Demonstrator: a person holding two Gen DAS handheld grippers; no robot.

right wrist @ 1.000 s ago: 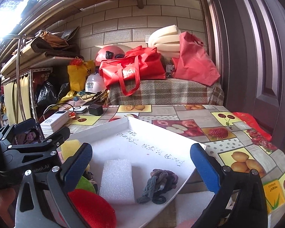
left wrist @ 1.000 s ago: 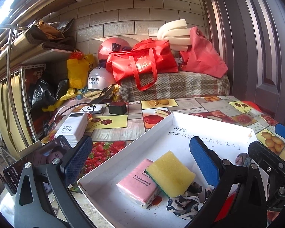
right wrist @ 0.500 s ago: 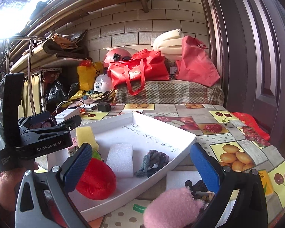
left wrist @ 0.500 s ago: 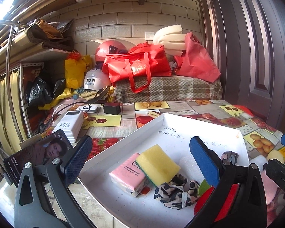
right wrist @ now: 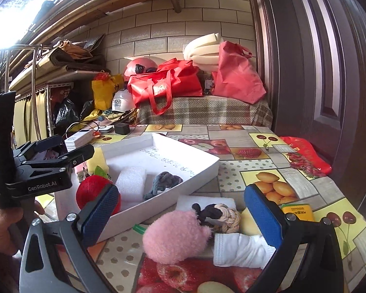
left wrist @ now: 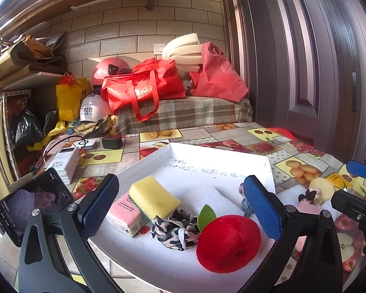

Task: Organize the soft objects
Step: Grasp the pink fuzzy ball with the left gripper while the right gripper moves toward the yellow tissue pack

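Both grippers stand wide open and hold nothing. The left gripper [left wrist: 183,205] hangs over the near part of the white tray [left wrist: 268,171], which sits on the fruit-print table [right wrist: 256,151]. Between its jaws, inside the tray, lie a yellow sponge [left wrist: 153,196] leaning on a pink tissue pack [left wrist: 125,216], a patterned scrunchie [left wrist: 175,229] just beside them, a red apple [left wrist: 228,240] toward the tray's near right corner close to the right jaw, and a white foam block [left wrist: 207,199] behind it; a grey knot [right wrist: 164,180] lies further right in the tray, half hidden by that jaw. The right gripper [right wrist: 181,216] hangs over the table just outside the tray's right edge. Between its jaws lie a pink fluffy ball [right wrist: 175,236], a rolled white cloth [right wrist: 241,246] touching its right jaw, and behind them a braided rope ball [right wrist: 222,216] on a white foam pad [right wrist: 190,201]. A hand [right wrist: 0,229] grips the left gripper's handle
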